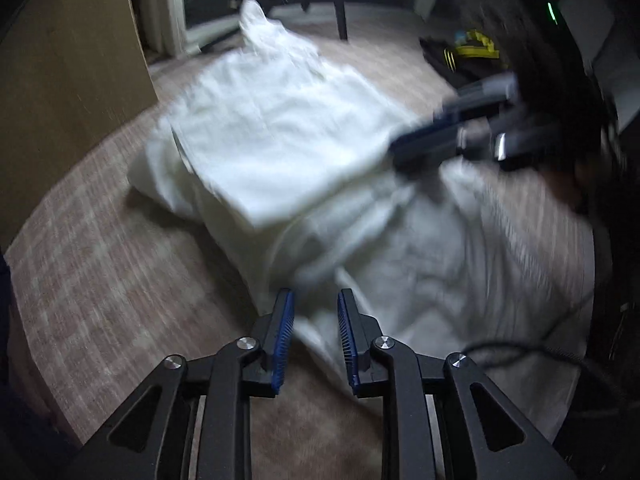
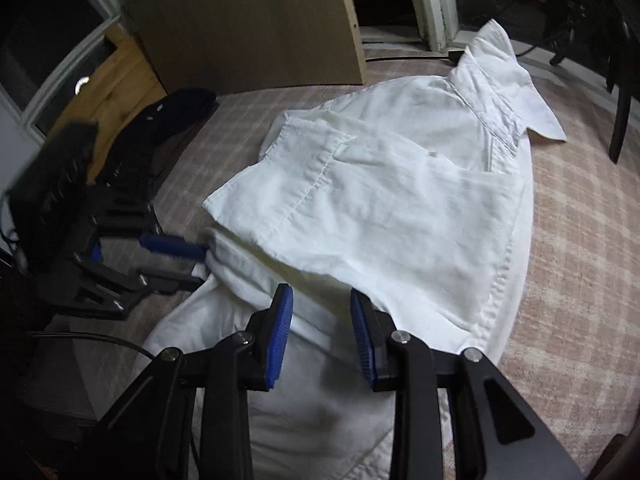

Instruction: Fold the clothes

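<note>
Lying collar-far on the rug (image 2: 580,240), the white shirt (image 2: 400,184) is partly folded, and with the left gripper (image 1: 315,300) and right gripper (image 2: 321,304) held with jaws apart, the near hem must be gripped next.

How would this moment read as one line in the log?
shirt: part-folded on rug | left gripper: open, at hem | right gripper: open, over shirt

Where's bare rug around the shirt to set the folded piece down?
Free: the rug right of the white shirt, out toward the chair leg, and a narrower strip between the shirt and the wooden panel. Crowded: the shirt's left side, with the left gripper, dark clothing and a cable.
</note>
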Motion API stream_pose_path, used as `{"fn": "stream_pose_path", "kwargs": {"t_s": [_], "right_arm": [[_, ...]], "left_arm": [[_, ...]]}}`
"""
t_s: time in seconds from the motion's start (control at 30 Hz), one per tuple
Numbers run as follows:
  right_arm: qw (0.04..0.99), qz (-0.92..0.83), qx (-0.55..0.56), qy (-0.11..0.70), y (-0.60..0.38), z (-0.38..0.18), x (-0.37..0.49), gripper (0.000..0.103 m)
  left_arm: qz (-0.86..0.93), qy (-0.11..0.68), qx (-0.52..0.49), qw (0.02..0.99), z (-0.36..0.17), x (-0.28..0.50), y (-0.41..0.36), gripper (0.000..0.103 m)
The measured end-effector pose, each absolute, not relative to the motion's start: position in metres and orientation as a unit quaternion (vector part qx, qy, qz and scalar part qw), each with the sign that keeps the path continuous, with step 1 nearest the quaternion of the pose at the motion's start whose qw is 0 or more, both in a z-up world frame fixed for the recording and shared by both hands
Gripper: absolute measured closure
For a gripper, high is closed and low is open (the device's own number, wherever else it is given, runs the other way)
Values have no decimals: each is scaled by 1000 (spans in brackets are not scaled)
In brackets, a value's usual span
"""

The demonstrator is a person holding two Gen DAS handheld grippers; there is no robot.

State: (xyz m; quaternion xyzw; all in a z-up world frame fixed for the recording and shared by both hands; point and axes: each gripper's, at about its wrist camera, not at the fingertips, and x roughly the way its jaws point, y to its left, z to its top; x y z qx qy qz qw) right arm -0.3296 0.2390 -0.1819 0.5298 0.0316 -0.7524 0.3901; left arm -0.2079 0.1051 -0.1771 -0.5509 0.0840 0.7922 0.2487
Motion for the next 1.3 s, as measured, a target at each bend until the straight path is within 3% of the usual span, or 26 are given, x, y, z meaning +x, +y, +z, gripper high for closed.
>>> {"fn": "stream_pose_path", "kwargs": {"t_s": [0.2,0.33,0.57,0.67,0.77,0.87,1.03,1.17,1.3], "right_arm": [[437,-708,550,71,223,-175,-300,73],[451,-741,497,-5,222,-143,-309,73],[400,-761,510,4,196,-166,-334,76],[381,-754,535,24,198,-182,-340,76],[367,-750,549,34,202,-201,-344,79],[359,-752,552,33,205,-198,-344,81],[380,-759,528,36,194,-184,-330,81],[383,-757,528,28,197,-184,-318,81],[415,-746,521,-1,205,-172,-297,81]], "left_arm": [[802,53,-541,247,-156,-204,90,87],[825,31,-505,250,-128,-213,84,88],[798,81,-534,268,-160,-230,110,88],[790,88,-538,280,-168,-223,107,96],[770,100,-565,280,-178,-214,101,96],[768,97,-571,275,-172,-207,91,96],[788,20,-542,290,-139,-216,82,97],[774,45,-534,337,-139,-205,114,91],[760,65,-559,325,-161,-196,120,94]]}}
